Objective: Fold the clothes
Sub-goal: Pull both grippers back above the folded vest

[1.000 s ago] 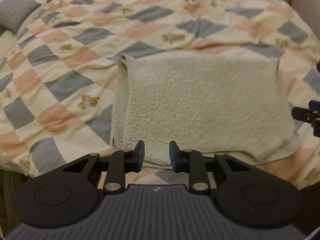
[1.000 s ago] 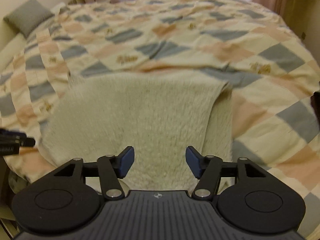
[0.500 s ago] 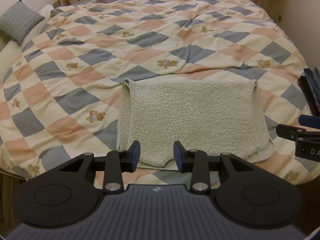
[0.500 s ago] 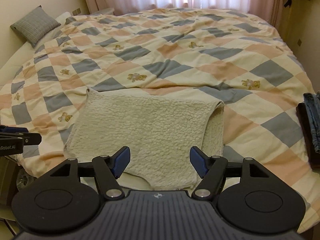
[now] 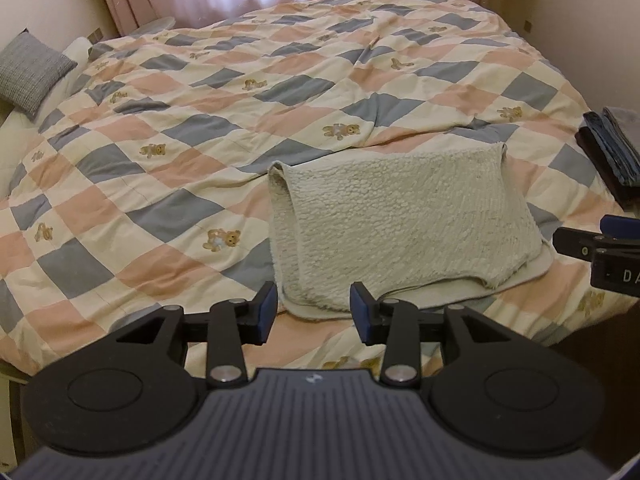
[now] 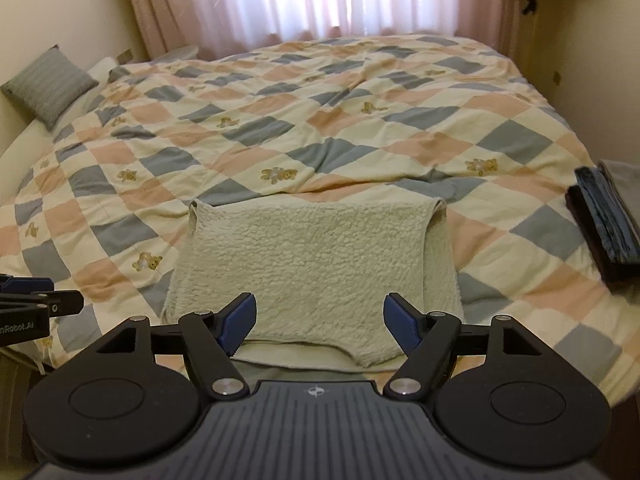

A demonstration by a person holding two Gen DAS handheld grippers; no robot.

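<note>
A cream fleece garment (image 5: 396, 224) lies folded into a rectangle near the front edge of the bed; it also shows in the right wrist view (image 6: 316, 272). My left gripper (image 5: 313, 312) is open and empty, held back from the garment's near left corner. My right gripper (image 6: 319, 326) is open wide and empty, above the garment's near edge without touching it. Each gripper shows at the side of the other's view.
The bed carries a checked quilt (image 5: 224, 128) with teddy bears. A grey cushion (image 5: 30, 74) lies at the far left. A stack of dark folded clothes (image 6: 604, 220) sits at the right edge of the bed. Curtains (image 6: 320, 0) hang behind the bed.
Both grippers have pulled back and up from the garment, so more of the bed shows. Both have opened wider. The garment stays folded on the quilt.
</note>
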